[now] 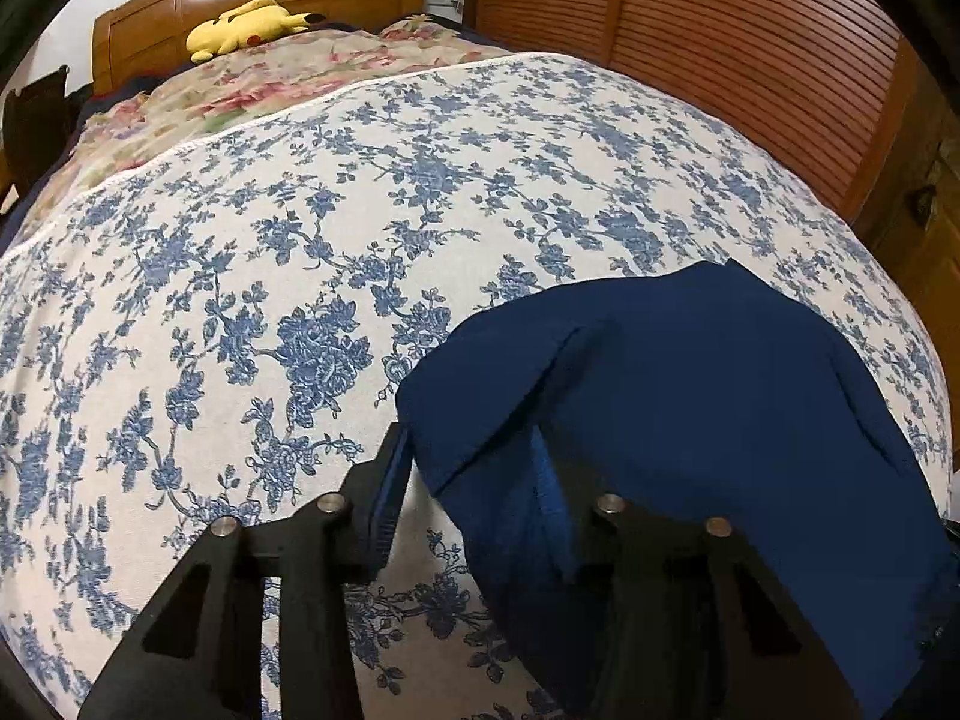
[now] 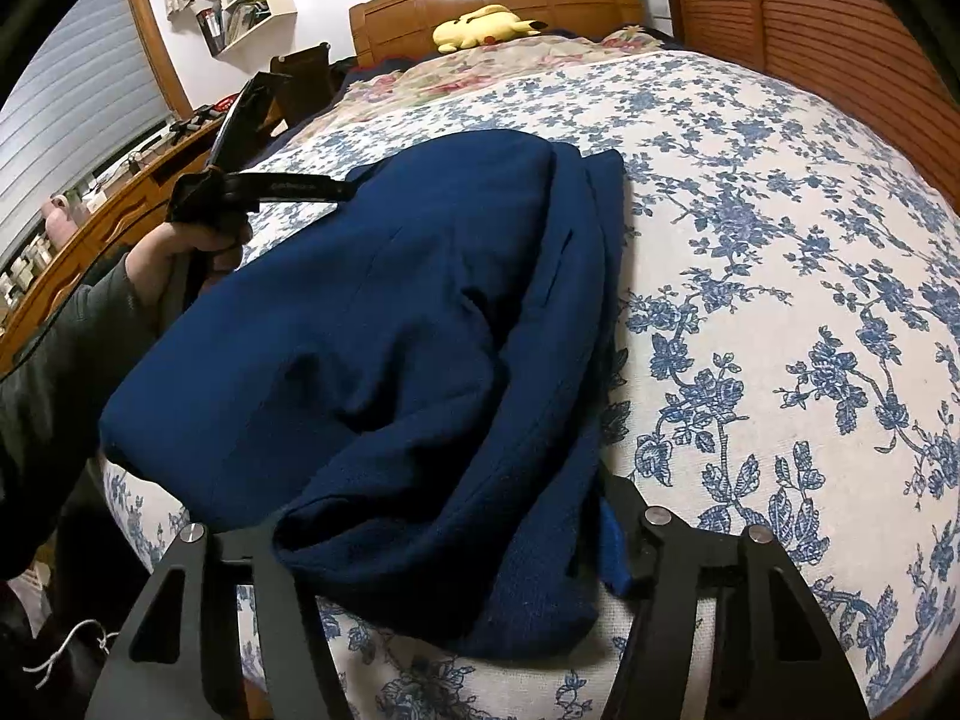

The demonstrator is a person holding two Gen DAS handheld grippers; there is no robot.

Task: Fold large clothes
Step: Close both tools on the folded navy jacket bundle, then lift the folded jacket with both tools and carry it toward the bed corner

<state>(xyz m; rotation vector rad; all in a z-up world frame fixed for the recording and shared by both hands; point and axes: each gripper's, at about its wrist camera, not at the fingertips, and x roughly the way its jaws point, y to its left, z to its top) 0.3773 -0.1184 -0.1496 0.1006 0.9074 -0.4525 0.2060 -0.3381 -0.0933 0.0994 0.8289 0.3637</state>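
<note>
Right wrist view: navy garment [image 2: 384, 324] folded on the floral bed [image 2: 780, 252].
Right fingers [image 2: 612, 546] part-open astride its near fold; left fingers [image 1: 390, 480] narrower, straddling its corner edge.

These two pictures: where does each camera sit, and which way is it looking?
Left wrist: on the left gripper, looking down across the bed to the headboard; its fingers straddle the garment edge.
Right wrist: on the right gripper, same direction; shows the left hand too.
Shared: garment, bed, yellow plush.
</note>
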